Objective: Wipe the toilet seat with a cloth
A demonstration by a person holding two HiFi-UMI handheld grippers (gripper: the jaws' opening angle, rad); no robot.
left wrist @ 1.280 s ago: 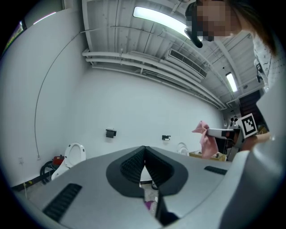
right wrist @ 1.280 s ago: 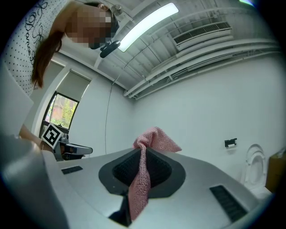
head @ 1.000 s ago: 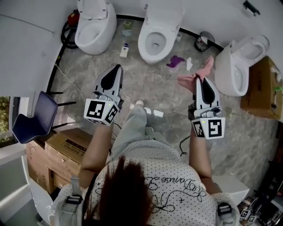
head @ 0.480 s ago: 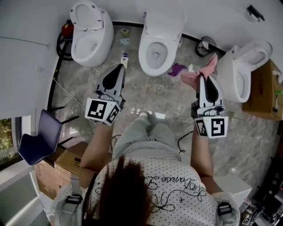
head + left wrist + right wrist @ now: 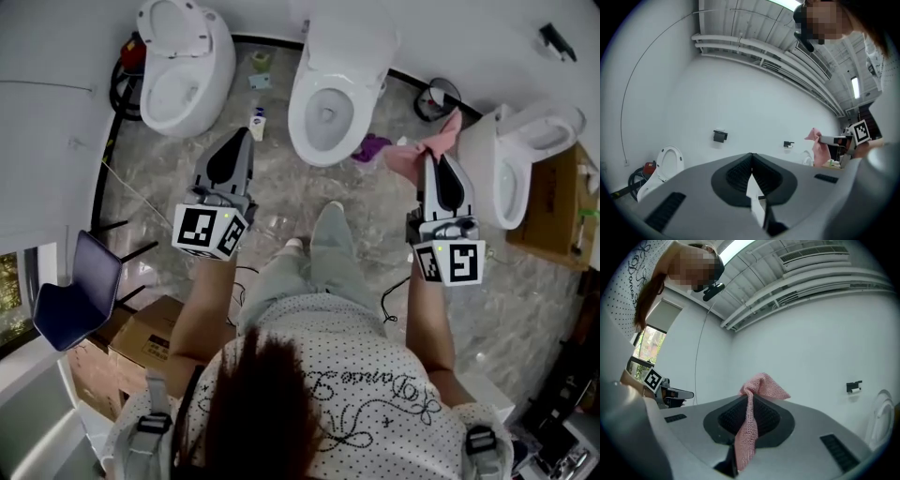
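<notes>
A: Grey left gripper [image 5: 246, 137], jaws pressed together on nothing, hangs over the marble floor [image 5: 281, 202], between the left toilet [image 5: 208, 80] and the middle toilet [image 5: 305, 108].

B: And right?

A: The right gripper [image 5: 434, 156] clamps a pink cloth [image 5: 411, 157] just beside the right toilet's seat [image 5: 483, 150].

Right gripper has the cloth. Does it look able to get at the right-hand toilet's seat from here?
Probably yes. The right gripper holds the pink cloth just beside the right-hand toilet, whose lid is raised, and nothing shows between them.
</notes>
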